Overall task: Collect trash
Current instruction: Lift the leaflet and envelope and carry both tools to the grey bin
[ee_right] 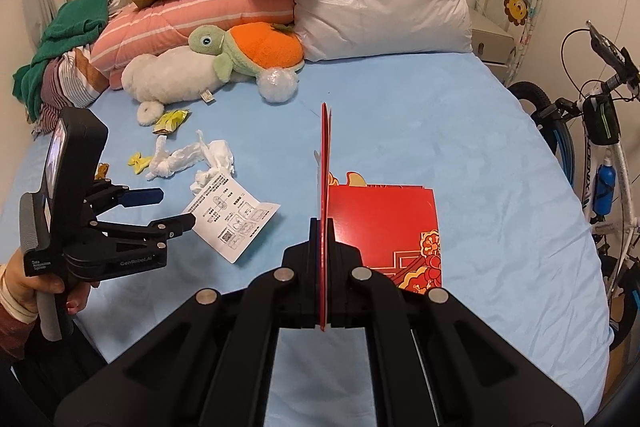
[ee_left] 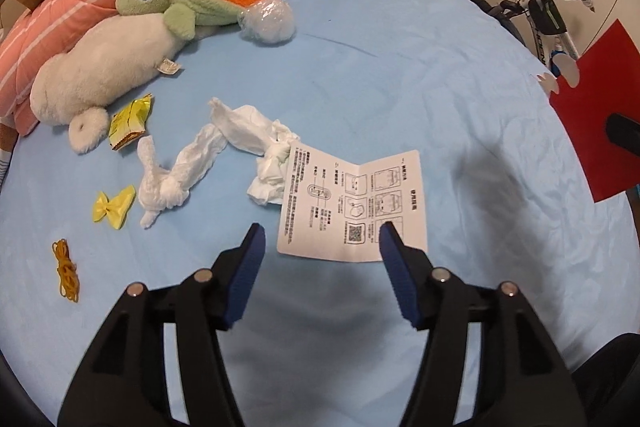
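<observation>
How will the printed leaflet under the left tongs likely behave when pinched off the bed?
The leaflet looks thin and creased, so probably light and floppy. It lies nearly flat on the soft sheet, so the left tongs, open, may struggle to catch an edge. One corner overlaps the tissue.

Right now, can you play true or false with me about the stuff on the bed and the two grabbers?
1. The right gripper is shut on the red paper bag. True.
2. The left gripper is squeezing the instruction leaflet. False: its jaws stand open, with the leaflet lying flat on the bed.
3. The crumpled white tissue lies on the bed beside the leaflet. True.
4. The turtle plush has a blue shell. False: its shell is orange.
5. The yellow snack wrapper sits inside the red bag. False: it lies on the bed near the white plush.
</observation>
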A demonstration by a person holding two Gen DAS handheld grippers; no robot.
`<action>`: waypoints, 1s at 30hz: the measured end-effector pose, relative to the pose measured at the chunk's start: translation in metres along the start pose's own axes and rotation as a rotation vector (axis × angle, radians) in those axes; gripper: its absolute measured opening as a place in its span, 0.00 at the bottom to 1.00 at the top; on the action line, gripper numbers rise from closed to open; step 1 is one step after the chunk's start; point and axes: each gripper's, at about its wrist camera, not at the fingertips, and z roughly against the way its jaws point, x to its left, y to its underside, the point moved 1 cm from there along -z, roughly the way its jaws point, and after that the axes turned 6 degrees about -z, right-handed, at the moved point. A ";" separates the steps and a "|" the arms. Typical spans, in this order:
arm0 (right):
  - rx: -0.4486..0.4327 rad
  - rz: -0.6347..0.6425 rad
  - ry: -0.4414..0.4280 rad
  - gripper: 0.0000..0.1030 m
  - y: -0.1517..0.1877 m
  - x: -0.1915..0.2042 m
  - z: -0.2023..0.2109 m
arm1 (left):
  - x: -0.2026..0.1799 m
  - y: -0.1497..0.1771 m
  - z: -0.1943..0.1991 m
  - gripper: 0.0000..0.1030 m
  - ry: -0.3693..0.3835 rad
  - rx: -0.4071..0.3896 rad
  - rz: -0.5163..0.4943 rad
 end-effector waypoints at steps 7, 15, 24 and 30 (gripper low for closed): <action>0.047 -0.015 -0.013 0.00 0.004 -0.009 -0.031 | 0.006 -0.005 -0.039 0.58 -0.027 0.033 -0.011; 0.064 -0.029 -0.022 0.00 0.006 -0.014 -0.047 | 0.002 -0.011 -0.061 0.56 0.033 0.044 0.010; 0.061 -0.043 -0.021 0.01 0.008 -0.021 -0.044 | -0.027 -0.015 -0.054 0.27 0.067 0.009 -0.051; 0.052 -0.057 -0.017 0.01 0.010 -0.026 -0.042 | -0.040 -0.020 -0.058 0.21 0.058 0.006 -0.093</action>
